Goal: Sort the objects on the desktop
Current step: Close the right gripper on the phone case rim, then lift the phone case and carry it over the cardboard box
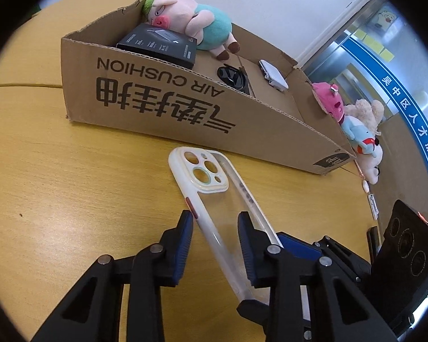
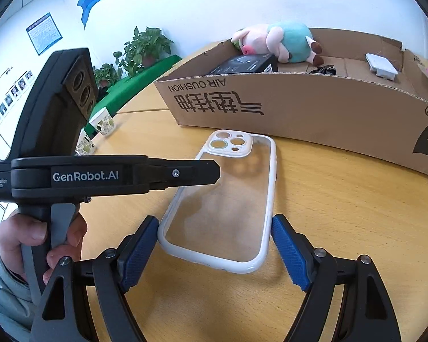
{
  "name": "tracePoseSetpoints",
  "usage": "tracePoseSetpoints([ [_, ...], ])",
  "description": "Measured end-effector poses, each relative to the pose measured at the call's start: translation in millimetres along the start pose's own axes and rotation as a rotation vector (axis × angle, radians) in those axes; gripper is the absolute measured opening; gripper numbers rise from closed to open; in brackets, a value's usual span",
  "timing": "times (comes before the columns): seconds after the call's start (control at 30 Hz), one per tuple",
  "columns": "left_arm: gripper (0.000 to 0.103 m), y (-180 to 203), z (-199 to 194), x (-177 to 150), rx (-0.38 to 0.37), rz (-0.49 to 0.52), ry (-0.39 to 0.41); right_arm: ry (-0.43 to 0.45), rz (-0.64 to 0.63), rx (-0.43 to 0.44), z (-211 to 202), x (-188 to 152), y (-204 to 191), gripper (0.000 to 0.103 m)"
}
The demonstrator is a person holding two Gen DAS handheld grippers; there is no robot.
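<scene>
Left gripper (image 1: 215, 222): jaws astride the phone case's (image 1: 214, 188) left rim, not visibly clamped.
Right gripper (image 2: 215, 236): spread wide around the case's near end.
Box (image 1: 185, 105): already held pig plush (image 1: 191, 25), black carton (image 1: 159, 44), white adapter (image 1: 273, 74).
Left: case on table (image 1: 71, 185) before the box.

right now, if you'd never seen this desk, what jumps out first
The clear phone case with a white rim lies on the wooden table, with both grippers closing in: the left gripper straddles one long edge, the right gripper brackets its near end. Behind it stands a long brown cardboard box with a pink pig plush in a teal shirt inside.
</scene>
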State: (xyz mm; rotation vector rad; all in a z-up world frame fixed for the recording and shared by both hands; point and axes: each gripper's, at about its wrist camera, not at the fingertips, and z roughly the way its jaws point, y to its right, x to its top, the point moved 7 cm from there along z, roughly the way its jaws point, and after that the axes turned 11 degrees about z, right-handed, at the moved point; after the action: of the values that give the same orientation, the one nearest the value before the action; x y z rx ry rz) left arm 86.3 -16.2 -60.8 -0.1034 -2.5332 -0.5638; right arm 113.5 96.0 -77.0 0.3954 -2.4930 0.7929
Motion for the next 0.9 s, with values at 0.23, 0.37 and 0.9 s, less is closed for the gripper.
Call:
tracePoseSetpoints([
  [0.23,0.031,5.4,-0.4,-7.8,0.010,-0.018,-0.011,-0.013,0.009,0.011,1.3,-0.6,1.1,0.080],
  [0.37,0.031,18.8,-16.0,-0.2,0.013,0.024,0.042,0.019,-0.004,0.009,-11.1,0.3,-3.3,0.080],
  [0.9,0.031,108.1,-61.8,143.5,-0.047,0.311,0.272,0.331,-0.105,-0.106,-114.6,116.6,-11.1,0.080],
])
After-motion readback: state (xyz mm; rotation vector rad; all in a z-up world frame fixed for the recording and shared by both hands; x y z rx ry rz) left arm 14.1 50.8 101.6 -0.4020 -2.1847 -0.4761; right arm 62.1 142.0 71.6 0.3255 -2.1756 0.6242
